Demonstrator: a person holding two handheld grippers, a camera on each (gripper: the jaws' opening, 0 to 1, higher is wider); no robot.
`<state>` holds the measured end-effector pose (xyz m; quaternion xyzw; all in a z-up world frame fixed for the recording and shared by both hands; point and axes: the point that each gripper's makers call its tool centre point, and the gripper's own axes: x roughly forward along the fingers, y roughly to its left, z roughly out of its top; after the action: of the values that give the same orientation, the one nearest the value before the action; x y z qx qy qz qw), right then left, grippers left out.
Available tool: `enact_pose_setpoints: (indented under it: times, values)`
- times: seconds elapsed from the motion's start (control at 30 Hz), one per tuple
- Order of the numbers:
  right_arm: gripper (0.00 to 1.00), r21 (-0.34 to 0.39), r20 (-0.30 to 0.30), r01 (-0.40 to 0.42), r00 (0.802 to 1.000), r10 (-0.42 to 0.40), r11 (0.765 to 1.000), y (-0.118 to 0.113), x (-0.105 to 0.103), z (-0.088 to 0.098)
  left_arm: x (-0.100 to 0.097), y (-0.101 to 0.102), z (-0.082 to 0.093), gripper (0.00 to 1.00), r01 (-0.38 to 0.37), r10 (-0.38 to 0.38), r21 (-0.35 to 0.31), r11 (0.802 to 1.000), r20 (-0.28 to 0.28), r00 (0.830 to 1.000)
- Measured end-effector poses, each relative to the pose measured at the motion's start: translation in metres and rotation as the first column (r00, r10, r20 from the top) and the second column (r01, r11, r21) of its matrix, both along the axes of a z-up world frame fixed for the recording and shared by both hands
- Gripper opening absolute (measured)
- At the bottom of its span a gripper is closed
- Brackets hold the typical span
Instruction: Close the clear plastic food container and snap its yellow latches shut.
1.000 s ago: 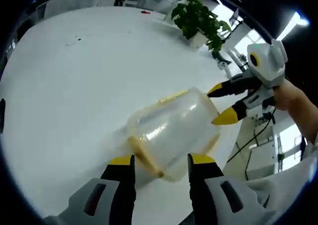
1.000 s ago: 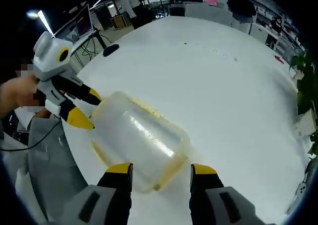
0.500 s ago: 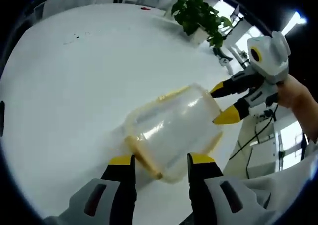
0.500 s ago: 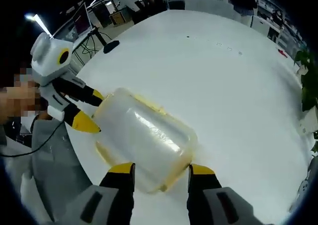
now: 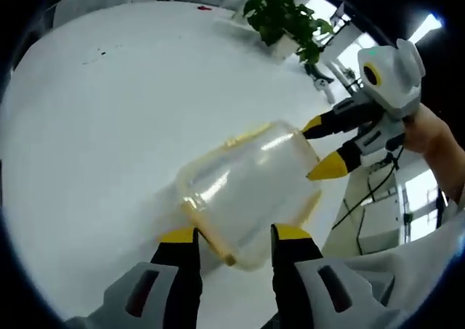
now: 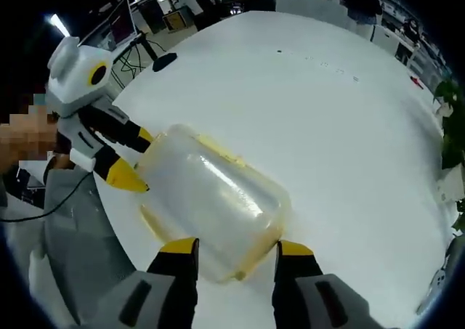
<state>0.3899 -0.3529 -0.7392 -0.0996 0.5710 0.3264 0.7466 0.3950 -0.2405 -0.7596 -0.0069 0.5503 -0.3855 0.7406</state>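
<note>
White table (image 5: 87, 126); clear container (image 5: 251, 187)

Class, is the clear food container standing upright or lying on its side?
On its side: the clear container lies lengthwise on the white table, its yellow-rimmed end facing the left gripper.

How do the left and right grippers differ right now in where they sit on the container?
The left gripper stands open at one short end of the clear container, a yellow latch between its fingers. The right gripper stands open at the opposite end, its fingers straddling a rounded corner. Whether either touches the container cannot be told. Both have yellow-tipped black fingers, and the container lies on the white table.
</note>
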Motion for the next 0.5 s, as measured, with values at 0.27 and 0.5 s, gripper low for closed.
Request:
enact_pose_setpoints:
  times: [0.27,0.5]
  values:
    - [0.37,0.072,-0.028,0.013,1.0,-0.011,0.997,-0.003,0.005,0.0,0.001,-0.003,0.006,0.36,-0.01,0.01,0.008,1.0,-0.007,1.0]
    - [0.38,0.045,-0.023,0.008,1.0,-0.007,0.999,-0.004,0.002,0.0,0.002,-0.001,0.011,0.37,-0.017,0.017,-0.004,1.0,-0.004,1.0]
